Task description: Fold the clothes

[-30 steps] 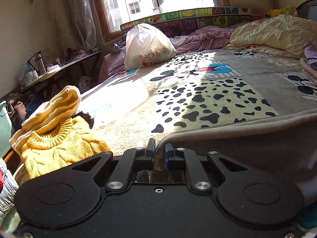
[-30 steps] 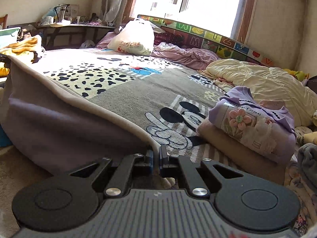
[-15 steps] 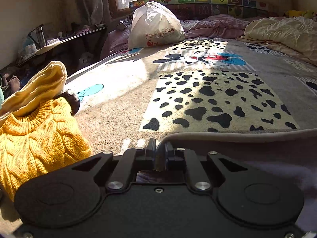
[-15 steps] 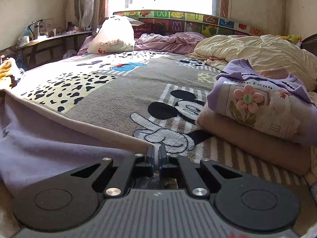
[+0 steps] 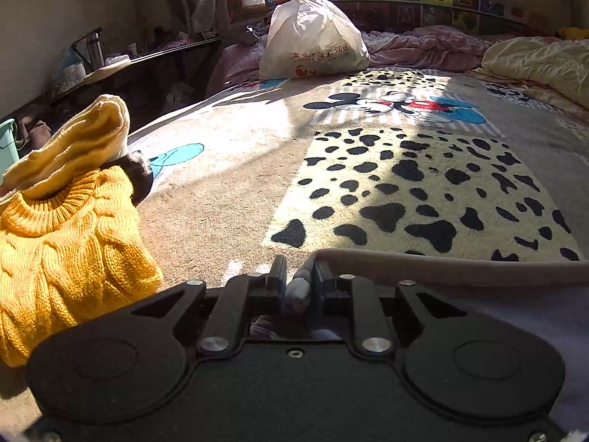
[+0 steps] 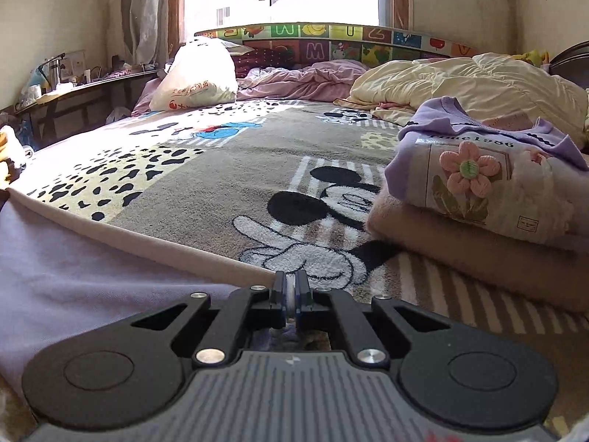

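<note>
The pale lilac garment [image 6: 84, 272] lies flat on the cartoon-print bed blanket [image 5: 235, 184], folded edge running between both hands. The left gripper [image 5: 297, 276] has just been opening, corner loose between its jaws; the right gripper [image 6: 291, 291] pinches the opposite corner tight.

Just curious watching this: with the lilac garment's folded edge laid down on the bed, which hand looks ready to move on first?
Left, probably. The left gripper has just been opening, its pads slack around the lilac garment. The right gripper is clamped shut on its corner.
</note>
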`<state>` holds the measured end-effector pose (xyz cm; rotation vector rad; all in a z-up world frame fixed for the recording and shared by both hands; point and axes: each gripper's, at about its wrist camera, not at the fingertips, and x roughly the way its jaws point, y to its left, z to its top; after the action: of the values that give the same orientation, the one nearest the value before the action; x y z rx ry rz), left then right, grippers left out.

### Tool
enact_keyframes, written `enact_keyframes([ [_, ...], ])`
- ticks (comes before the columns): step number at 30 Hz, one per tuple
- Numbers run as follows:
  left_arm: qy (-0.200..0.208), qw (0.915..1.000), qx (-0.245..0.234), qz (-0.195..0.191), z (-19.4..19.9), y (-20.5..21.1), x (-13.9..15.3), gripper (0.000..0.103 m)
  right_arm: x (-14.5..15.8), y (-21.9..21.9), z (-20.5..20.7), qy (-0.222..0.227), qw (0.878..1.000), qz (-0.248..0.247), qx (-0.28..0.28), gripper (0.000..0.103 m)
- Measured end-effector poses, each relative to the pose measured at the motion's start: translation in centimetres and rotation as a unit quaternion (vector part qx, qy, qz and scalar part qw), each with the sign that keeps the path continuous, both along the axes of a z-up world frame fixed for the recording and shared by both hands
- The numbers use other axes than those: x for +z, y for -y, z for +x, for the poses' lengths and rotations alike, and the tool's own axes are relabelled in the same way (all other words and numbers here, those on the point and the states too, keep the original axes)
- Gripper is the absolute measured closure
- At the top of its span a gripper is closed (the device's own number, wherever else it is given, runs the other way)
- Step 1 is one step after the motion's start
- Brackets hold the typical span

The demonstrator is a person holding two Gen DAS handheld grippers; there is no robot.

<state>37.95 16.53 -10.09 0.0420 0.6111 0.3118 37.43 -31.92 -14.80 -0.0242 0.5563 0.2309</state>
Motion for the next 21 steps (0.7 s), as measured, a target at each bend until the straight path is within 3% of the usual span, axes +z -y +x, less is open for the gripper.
enact_keyframes([
  [1, 0.005, 0.9999, 0.012, -0.005, -0.1, -0.3, 0.1, 0.043, -0.4, -0.1, 0.3, -0.008, 1.0, -0.002, -0.007, 0.095],
  [5, 0.065, 0.992, 0.064, -0.087, -2.3, -3.4, 1.9, 0.045, -0.1, 0.3, 0.2, -0.002, 1.0, 0.01, -0.024, 0.083],
  [7, 0.081, 0.9846, 0.087, -0.128, -3.5, -4.9, 2.4, 0.047, 0.2, 1.4, -0.1, 0.005, 0.998, 0.051, -0.031, 0.076],
  [10, 0.077, 0.9782, 0.088, -0.171, -4.8, -5.9, 2.4, 0.047, 0.8, 2.7, -0.6, 0.011, 0.994, 0.096, -0.041, 0.066],
  [12, 0.065, 0.9784, 0.076, -0.181, -5.4, -5.6, 2.0, 0.047, 1.1, 3.2, -0.9, 0.017, 0.993, 0.105, -0.05, 0.065],
  [15, 0.042, 0.9845, 0.054, -0.162, -5.6, -4.4, 1.4, 0.047, 1.5, 3.5, -1.7, 0.036, 0.992, 0.107, -0.046, 0.065],
  [17, 0.008, 0.992, 0.037, -0.12, -4.9, -3.1, 0.3, 0.059, 2.0, 3.0, -2.2, 0.052, 0.993, 0.108, 0.0, 0.065],
  [18, -0.007, 0.9944, 0.033, -0.1, -4.5, -2.5, -0.3, 0.067, 1.5, 2.5, -1.9, 0.037, 0.995, 0.091, 0.007, 0.066],
  [19, -0.014, 0.9956, 0.036, -0.086, -4.2, -2.3, -0.8, 0.062, 1.0, 1.9, -1.5, 0.019, 0.997, 0.072, 0.011, 0.066],
  [21, 0.007, 0.9965, 0.044, -0.071, -4.5, -1.7, 0.1, 0.062, 0.0, 0.8, -0.8, -0.017, 0.999, 0.033, 0.021, 0.066],
])
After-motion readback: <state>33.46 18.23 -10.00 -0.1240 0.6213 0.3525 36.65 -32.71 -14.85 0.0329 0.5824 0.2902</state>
